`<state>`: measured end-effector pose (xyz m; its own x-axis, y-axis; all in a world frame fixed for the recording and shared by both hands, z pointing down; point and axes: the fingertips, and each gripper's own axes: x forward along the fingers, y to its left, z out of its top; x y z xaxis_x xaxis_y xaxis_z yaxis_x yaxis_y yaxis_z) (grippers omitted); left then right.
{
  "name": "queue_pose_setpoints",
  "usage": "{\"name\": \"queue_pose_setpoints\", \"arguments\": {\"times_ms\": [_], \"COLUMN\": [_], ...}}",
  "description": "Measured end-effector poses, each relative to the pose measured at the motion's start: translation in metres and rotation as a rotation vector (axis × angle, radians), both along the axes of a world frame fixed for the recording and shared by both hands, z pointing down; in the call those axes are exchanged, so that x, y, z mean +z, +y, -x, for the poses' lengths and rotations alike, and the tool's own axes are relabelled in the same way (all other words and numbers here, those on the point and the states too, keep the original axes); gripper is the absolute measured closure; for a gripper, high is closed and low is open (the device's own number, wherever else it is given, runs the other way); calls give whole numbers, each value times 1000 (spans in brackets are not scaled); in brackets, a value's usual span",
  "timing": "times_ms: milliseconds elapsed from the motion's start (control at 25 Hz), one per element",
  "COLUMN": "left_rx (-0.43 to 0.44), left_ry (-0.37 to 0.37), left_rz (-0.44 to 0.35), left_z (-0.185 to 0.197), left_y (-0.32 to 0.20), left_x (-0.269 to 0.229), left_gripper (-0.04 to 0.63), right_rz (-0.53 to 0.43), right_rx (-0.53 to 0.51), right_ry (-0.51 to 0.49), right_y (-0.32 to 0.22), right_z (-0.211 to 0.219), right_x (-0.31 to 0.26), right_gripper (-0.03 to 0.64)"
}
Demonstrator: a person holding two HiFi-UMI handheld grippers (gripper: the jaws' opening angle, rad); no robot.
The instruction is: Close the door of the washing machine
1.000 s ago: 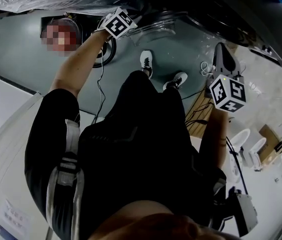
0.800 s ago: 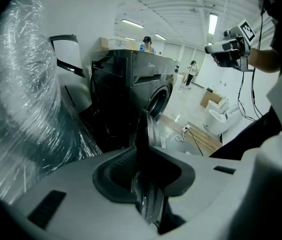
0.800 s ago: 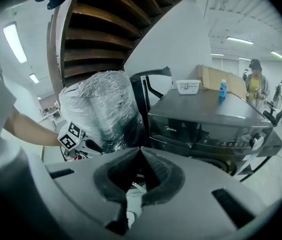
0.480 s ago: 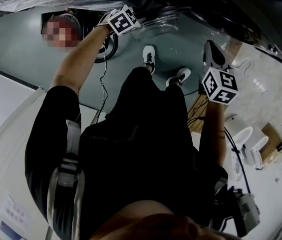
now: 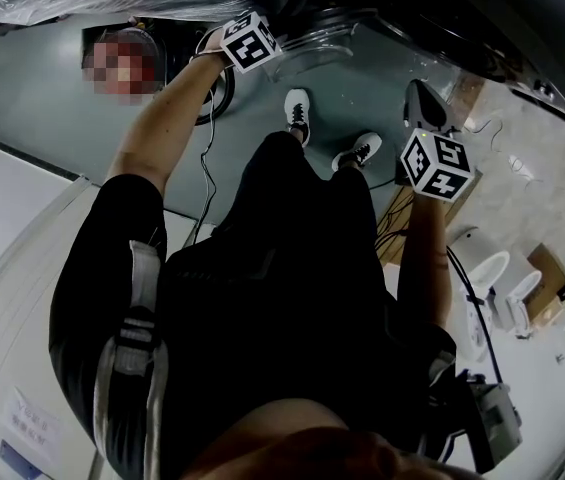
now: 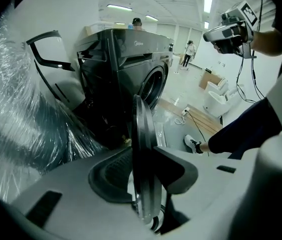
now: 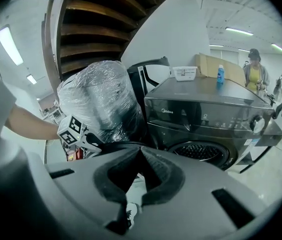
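The dark grey washing machine stands with its round drum opening uncovered. Its glass door is swung out and seen edge-on in the left gripper view. My left gripper straddles the door's rim; its jaws are opening and the pads stand just off the rim. In the head view its marker cube sits beside the clear door. My right gripper is shut with nothing in it, held apart from the machine, at the head view's right.
A large plastic-wrapped bundle stands left of the machine. A white box and a blue bottle sit on top of it. Cables trail over the floor, white fixtures stand at right, and a person stands far off.
My right gripper has sunk, shifting left and up in the head view. The left marker cube has edged slightly right by the door.
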<state>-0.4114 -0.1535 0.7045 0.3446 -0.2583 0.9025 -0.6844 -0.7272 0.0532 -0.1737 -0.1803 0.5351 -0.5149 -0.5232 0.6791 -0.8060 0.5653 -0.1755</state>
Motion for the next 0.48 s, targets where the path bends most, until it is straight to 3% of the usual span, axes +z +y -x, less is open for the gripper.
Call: {"name": "queue_pose_setpoints", "arguments": {"times_ms": [480], "left_rx": [-75], "left_ry": [-32], "left_rz": [11], "left_z": [-36], "left_y": [28], "left_x": [0], "left_gripper": [480], "right_rz": [26], "right_rx": [30], "right_ry": [14], "right_y": [22], "right_z": [-46], "right_x": [11], "right_gripper": [612]}}
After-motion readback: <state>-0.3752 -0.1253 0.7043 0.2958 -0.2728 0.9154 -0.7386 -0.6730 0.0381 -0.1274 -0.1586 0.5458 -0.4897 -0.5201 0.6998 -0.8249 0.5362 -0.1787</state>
